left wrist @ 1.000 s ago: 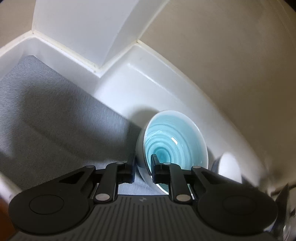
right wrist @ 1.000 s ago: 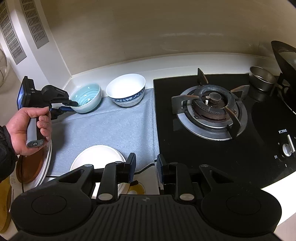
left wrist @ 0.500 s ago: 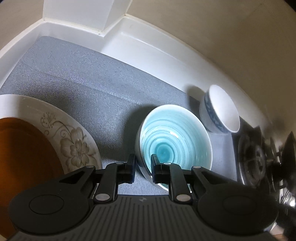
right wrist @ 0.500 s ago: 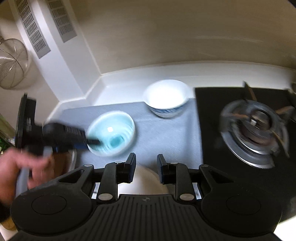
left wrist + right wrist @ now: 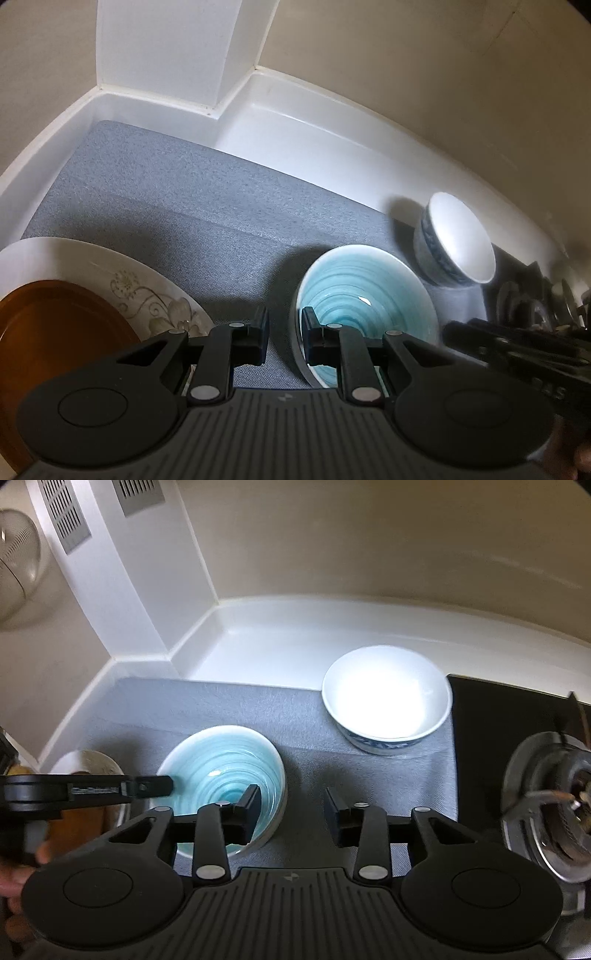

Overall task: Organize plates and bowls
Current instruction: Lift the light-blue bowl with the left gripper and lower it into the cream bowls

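Note:
A turquoise bowl [image 5: 369, 295] [image 5: 221, 768] sits low over the grey mat [image 5: 184, 203]. My left gripper [image 5: 284, 332] is shut on its left rim, one finger inside and one outside. From the right wrist view that gripper [image 5: 162, 786] reaches in from the left, held by a hand. My right gripper [image 5: 291, 808] hangs over the bowl's right rim. Its jaws are opening, the rim lies between them in the picture, and no pad presses on it. A white bowl with a blue band [image 5: 384, 701] [image 5: 458, 240] stands at the mat's back right.
A flowered white plate [image 5: 147, 291] with a brown plate [image 5: 55, 332] on it lies at the mat's left. A black gas hob with a burner [image 5: 546, 801] adjoins the mat on the right. White raised counter edges and a wall corner close the back.
The left gripper brought the turquoise bowl from the back corner forward to mid-mat. The right gripper swung left from the hob to above the bowl, and its jaws spread wider.

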